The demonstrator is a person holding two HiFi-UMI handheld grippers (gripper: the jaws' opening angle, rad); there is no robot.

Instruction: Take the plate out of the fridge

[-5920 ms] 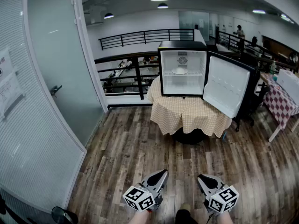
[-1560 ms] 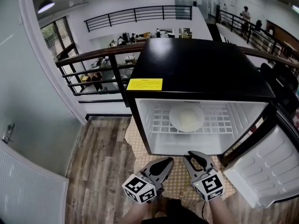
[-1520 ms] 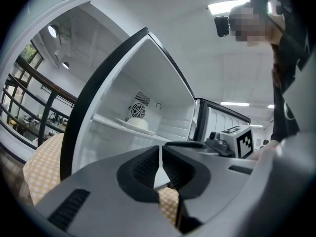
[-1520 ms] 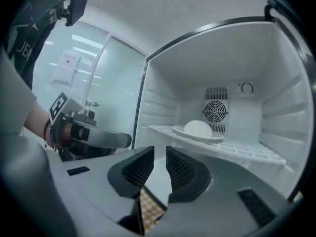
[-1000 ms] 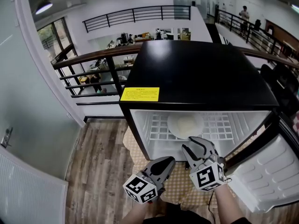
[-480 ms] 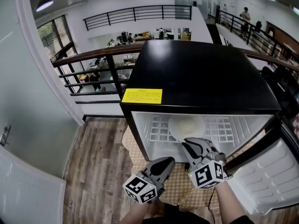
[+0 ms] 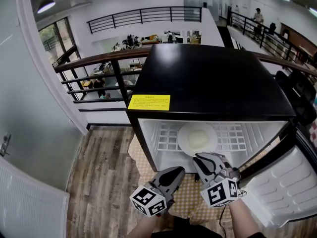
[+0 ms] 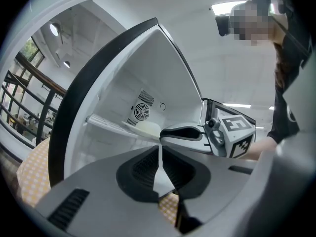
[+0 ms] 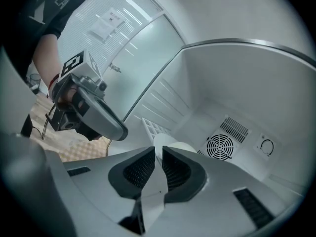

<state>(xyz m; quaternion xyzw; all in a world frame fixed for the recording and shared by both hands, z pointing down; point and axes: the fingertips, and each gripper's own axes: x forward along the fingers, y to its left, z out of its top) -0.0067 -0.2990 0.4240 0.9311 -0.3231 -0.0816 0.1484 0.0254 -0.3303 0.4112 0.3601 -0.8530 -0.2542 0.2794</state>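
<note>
- The left gripper (image 7: pixel 174 171) hangs lowest and nearest, over the checked tablecloth (image 7: pixel 187 196) in front of the fridge. In the left gripper view its jaws (image 8: pixel 159 149) are pressed together with only a hairline slit between them, and nothing is held.
- The right gripper (image 7: pixel 200 158) sits just beside it and a little further in, with its tips at the front edge of the fridge opening. Its jaws (image 9: pixel 159 152) are closed to a narrow slit and they hold nothing.
- The plate (image 7: pixel 197 139) lies just beyond the right gripper's tips, apart from them as far as the views show. It is white and round and rests flat on the wire shelf (image 7: pixel 233 132), about midway along the shelf and towards its front edge. A pale lump sits at its centre, and I cannot tell what it is. The plate also shows past the jaws in both gripper views (image 8: pixel 143 128) (image 9: pixel 170 143).
- The fridge (image 7: pixel 213 78) is small, black outside and white inside. Its door (image 7: pixel 287 182) is swung wide open on the right, and a yellow label (image 7: pixel 149 102) is stuck at the top front left corner.
- A round fan vent (image 9: pixel 219 146) is set in the back wall of the fridge behind the plate.
- A dark railing (image 7: pixel 99 63) runs behind the fridge, with wooden floor (image 7: pixel 104 162) to its left.
</note>
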